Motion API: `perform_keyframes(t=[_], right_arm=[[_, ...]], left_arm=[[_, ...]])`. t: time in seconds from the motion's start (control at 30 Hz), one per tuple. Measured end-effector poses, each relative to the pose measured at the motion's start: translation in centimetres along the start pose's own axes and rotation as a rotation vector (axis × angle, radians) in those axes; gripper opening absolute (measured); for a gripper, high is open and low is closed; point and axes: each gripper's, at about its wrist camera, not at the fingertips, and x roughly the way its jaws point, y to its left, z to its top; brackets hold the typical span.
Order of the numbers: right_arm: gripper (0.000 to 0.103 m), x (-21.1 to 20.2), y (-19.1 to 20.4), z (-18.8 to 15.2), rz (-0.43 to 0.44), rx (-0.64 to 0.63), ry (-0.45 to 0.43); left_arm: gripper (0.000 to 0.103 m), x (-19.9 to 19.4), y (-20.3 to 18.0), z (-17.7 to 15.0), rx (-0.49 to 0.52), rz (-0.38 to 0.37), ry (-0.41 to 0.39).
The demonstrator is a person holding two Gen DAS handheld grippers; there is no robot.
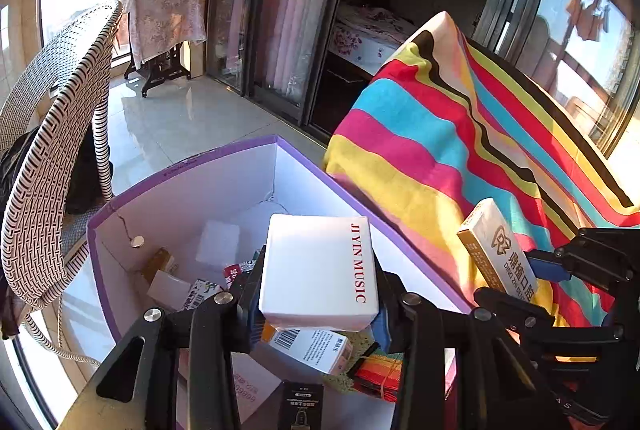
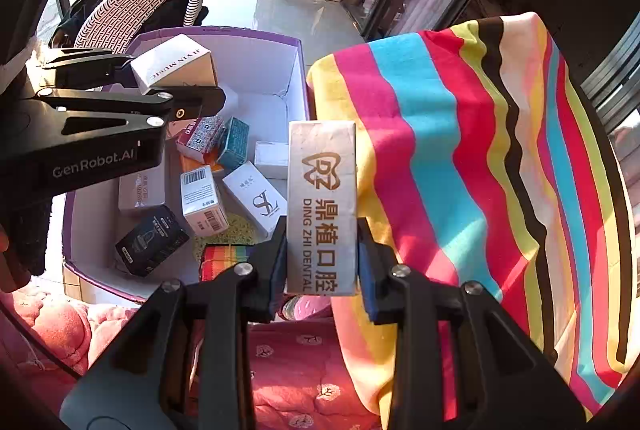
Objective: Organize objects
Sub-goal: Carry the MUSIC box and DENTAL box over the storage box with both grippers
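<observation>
My left gripper [image 1: 318, 304] is shut on a white box marked JIYIN MUSIC [image 1: 318, 270], held over the open purple-edged storage box [image 1: 200, 166]. The right wrist view shows the same white box [image 2: 172, 64] in the left gripper [image 2: 160, 86] above the storage box [image 2: 256, 34]. My right gripper [image 2: 322, 262] is shut on a slim grey and gold DING ZHI DENTAL box [image 2: 322, 206], held upright beside the storage box's right wall. That dental box [image 1: 498, 250] also appears at the right of the left wrist view, in the right gripper [image 1: 516, 278]. Several small boxes lie inside the storage box.
A bright striped cloth [image 2: 460, 170] drapes a tall shape right of the storage box. A pink quilted cushion [image 2: 300, 362] lies below. A woven black-and-white chair [image 1: 52, 150] stands left, with a tiled floor [image 1: 180, 118] and glass doors behind.
</observation>
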Motion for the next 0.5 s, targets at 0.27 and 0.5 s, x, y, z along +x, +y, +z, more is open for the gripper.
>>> perform_keyframes(t=[0.27, 0.5], right_arm=[[0.035, 1.5, 2.6, 2.0, 0.039, -0.079, 0.008], [0.035, 2.7, 3.7, 3.1, 0.081, -0.091, 0.014]], left_arm=[[0.043, 0.2, 3.1, -0.6, -0.057, 0.058, 0.012], [0.043, 0.3, 4.9, -0.6, -0.087, 0.102, 0.015]])
